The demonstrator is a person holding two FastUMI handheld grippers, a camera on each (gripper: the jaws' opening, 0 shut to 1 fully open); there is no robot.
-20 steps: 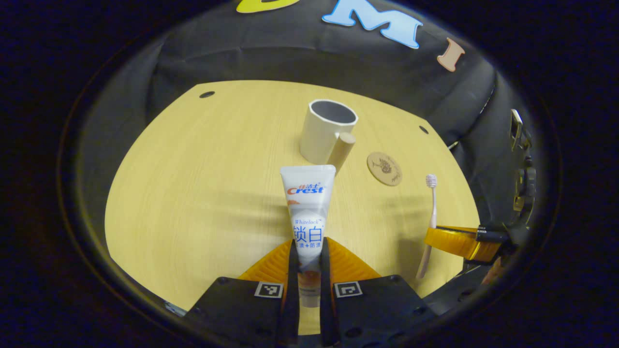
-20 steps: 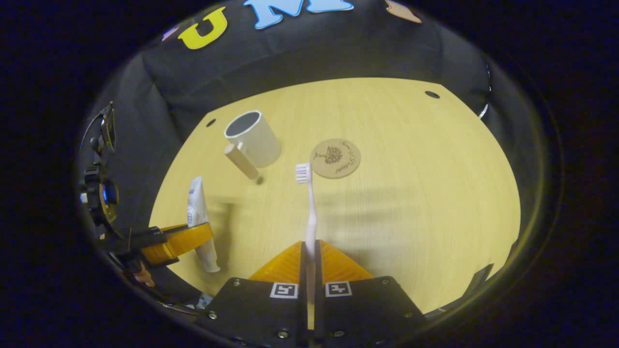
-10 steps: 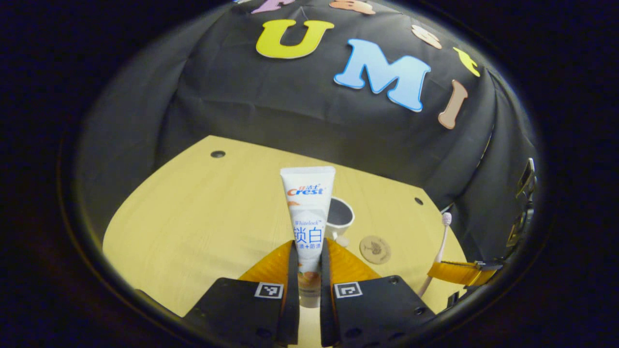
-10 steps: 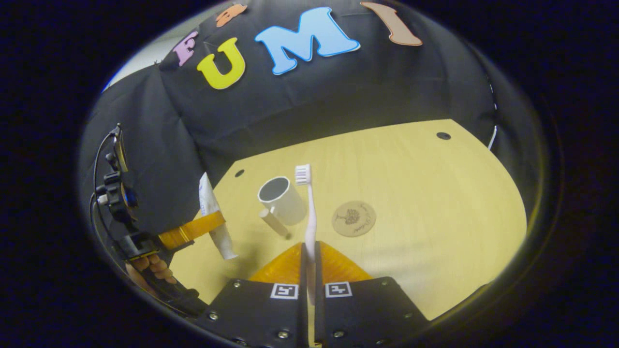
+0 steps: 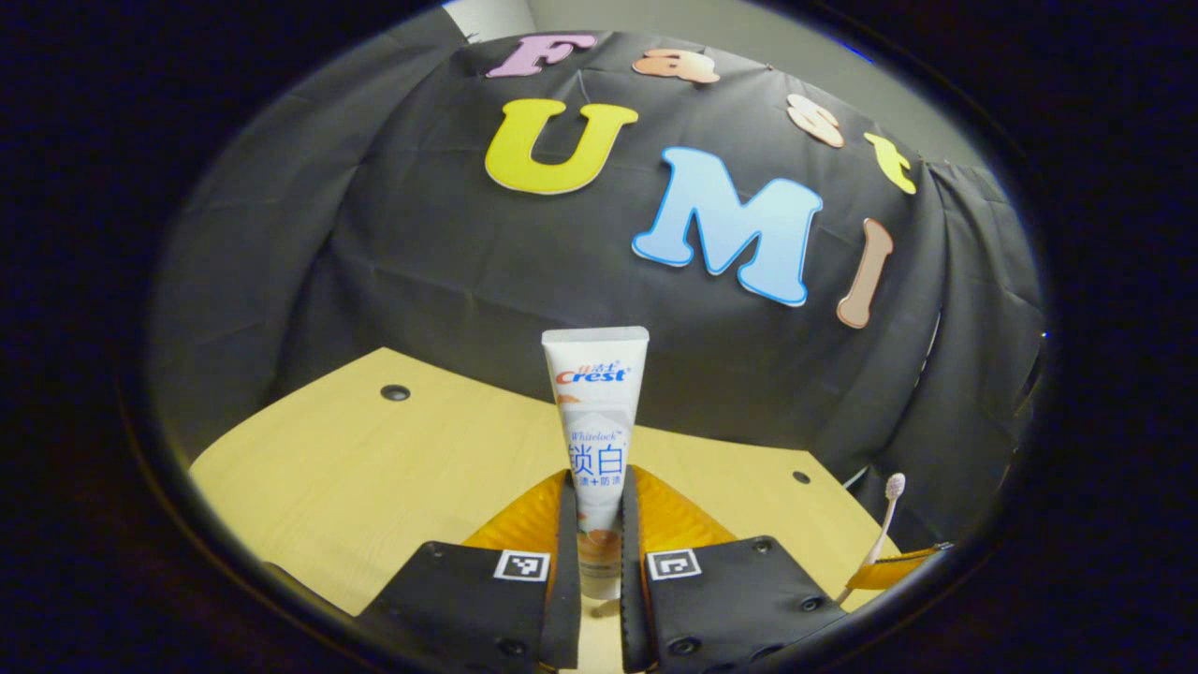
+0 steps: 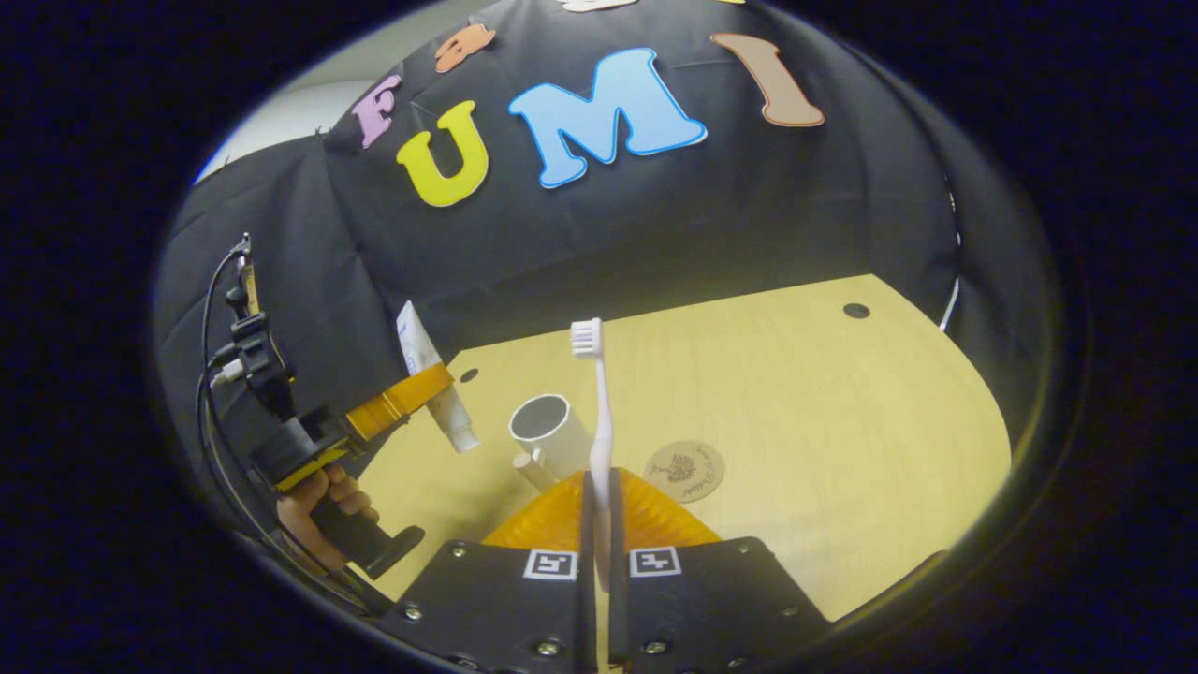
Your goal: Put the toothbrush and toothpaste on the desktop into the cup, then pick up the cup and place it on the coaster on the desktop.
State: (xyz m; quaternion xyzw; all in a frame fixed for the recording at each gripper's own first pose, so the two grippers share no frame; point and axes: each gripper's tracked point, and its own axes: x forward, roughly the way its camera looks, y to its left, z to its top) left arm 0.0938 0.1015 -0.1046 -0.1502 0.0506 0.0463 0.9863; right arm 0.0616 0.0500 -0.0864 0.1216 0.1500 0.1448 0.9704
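Between each claw's pinching fingers: toothpaste (image 5: 596, 440) left (image 5: 593, 562), toothbrush (image 6: 599, 421) right (image 6: 599, 562).

Each tool (image 5: 594, 524) has orange ribbed fingers (image 5: 533, 515) on black screwed blocks bearing square black-and-white markers; black cables (image 6: 211, 374) trail from one.

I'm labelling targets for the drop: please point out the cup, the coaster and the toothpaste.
cup (image 6: 552, 440), right gripper view, on its outer wall.
coaster (image 6: 684, 470), right gripper view, on its printed top face.
toothpaste (image 5: 596, 421), left gripper view, on the tube's front.
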